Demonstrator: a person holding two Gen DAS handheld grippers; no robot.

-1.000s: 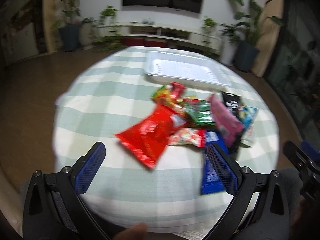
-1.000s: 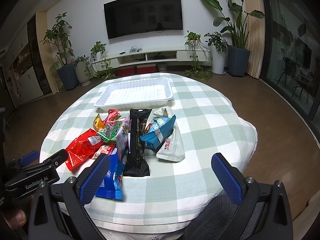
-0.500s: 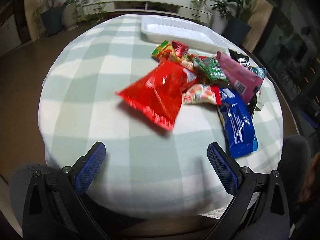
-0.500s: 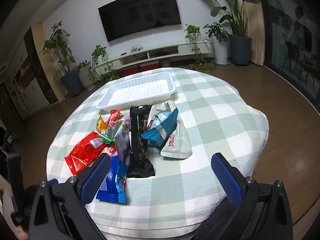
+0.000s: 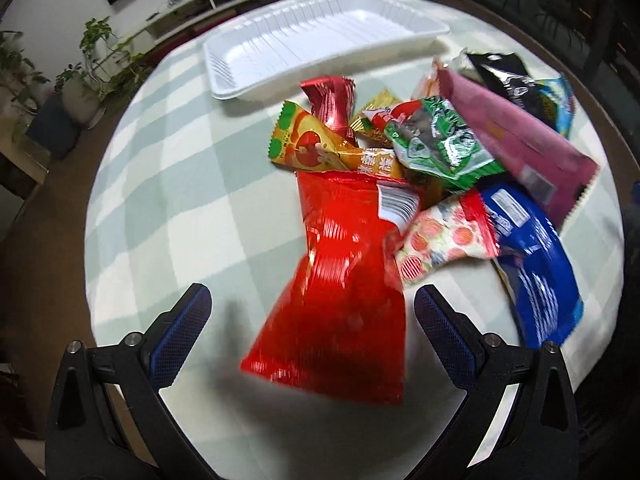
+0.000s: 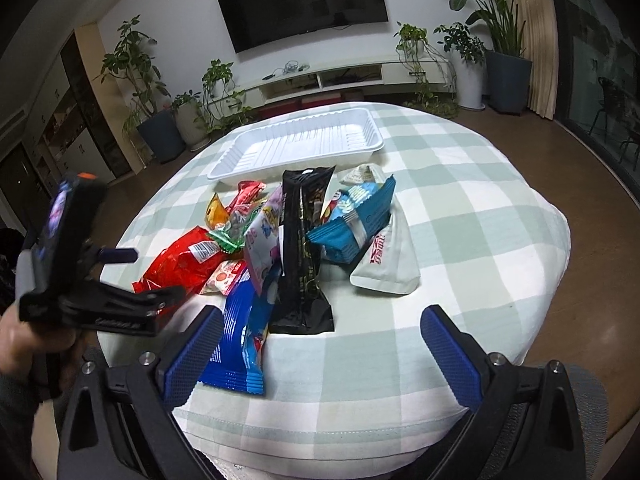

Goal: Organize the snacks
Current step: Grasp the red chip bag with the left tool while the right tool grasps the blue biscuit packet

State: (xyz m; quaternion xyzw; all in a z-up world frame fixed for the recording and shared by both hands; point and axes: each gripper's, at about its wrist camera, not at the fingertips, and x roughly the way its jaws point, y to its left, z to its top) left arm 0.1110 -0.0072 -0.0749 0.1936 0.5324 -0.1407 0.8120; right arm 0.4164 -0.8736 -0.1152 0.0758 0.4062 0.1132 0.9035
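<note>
Several snack packets lie heaped on a round table with a green-checked cloth (image 6: 460, 208). An empty white tray (image 5: 320, 36) (image 6: 300, 144) stands behind the heap. My left gripper (image 5: 312, 328) (image 6: 150, 276) is open and hovers low over the near end of a red bag (image 5: 340, 280) (image 6: 180, 260), whose corner lies between the fingers. My right gripper (image 6: 320, 344) is open above the table's near edge. Just beyond it lie a blue packet (image 6: 240, 344) and a black packet (image 6: 300, 248). Nothing is held.
A pink packet (image 5: 512, 140), a green packet (image 5: 440, 144), a light blue packet (image 6: 356, 220) and a white pouch (image 6: 388, 260) are in the heap. A person's hand (image 6: 16, 340) holds the left gripper. Potted plants and a TV shelf stand behind.
My left gripper has swung in and dropped close over the red bag. The right gripper has shifted slightly nearer the heap. Both stay open.
</note>
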